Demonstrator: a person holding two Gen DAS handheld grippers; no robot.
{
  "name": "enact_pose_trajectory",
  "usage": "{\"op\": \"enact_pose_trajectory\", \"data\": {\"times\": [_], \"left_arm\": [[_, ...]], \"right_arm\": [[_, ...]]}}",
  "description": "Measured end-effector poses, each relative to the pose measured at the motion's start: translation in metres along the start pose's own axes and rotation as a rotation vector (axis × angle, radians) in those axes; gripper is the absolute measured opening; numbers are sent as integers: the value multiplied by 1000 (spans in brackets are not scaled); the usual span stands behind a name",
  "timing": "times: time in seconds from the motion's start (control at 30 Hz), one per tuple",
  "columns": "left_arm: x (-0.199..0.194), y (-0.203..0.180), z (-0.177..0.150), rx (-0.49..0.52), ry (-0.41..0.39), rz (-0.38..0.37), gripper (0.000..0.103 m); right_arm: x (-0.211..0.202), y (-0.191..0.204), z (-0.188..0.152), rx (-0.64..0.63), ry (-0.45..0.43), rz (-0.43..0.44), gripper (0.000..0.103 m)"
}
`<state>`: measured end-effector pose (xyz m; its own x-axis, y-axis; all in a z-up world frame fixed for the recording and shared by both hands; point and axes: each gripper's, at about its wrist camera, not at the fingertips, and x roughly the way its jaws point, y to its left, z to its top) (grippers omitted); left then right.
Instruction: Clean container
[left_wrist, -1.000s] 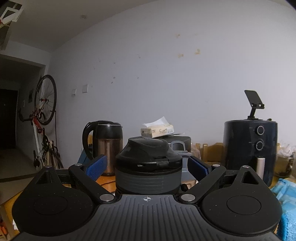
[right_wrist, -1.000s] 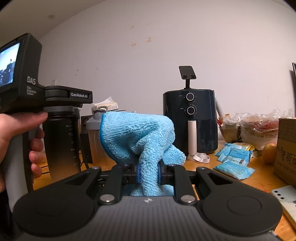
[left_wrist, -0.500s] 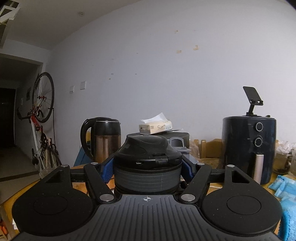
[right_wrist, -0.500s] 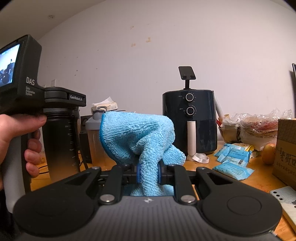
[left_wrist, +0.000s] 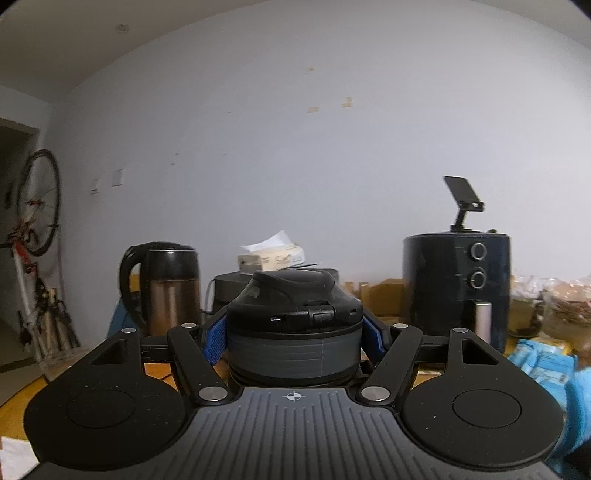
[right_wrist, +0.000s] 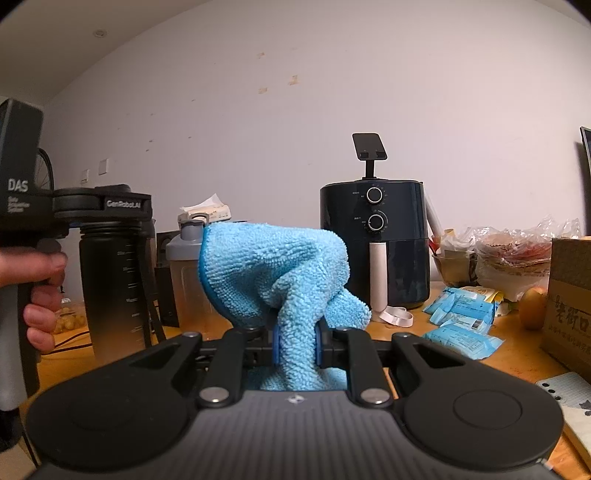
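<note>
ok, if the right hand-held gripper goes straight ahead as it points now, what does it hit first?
Likely the grey-lidded shaker bottle, then the dark air fryer; depth is unclear. The right hand-held gripper holds the blue cloth, which hides the line.

One bottle (right_wrist: 110, 288), one cloth (right_wrist: 273, 273)

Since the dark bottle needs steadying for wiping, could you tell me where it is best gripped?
At the ribbed grey collar under its lid, from the side, level: the left gripper is shut there now, leaving the tall body free for the blue cloth.
</note>
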<state>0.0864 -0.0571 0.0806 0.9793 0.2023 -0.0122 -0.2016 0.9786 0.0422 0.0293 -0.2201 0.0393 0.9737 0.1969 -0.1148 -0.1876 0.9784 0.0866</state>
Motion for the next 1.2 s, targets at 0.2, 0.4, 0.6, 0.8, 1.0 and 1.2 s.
{"op": "enact_pose_trajectory", "data": {"times": [0.2, 0.4, 0.6, 0.8, 1.0, 1.2], "left_arm": [[4, 14, 0, 14, -1, -112, 68], [9, 32, -1, 10, 3, -227, 68], [17, 55, -4, -15, -4, -349, 68], [18, 72, -9, -11, -30, -471, 68], [21, 87, -13, -30, -43, -574, 68], [28, 100, -15, -38, -56, -700, 68]], "right_arm": [[-1, 1, 0, 1, -4, 0, 13], [1, 2, 0, 9, 0, 15, 13], [2, 5, 1, 13, 0, 31, 13], [3, 6, 2, 11, 2, 38, 13], [5, 7, 1, 8, 6, 44, 13], [7, 8, 0, 6, 11, 53, 13]]}}
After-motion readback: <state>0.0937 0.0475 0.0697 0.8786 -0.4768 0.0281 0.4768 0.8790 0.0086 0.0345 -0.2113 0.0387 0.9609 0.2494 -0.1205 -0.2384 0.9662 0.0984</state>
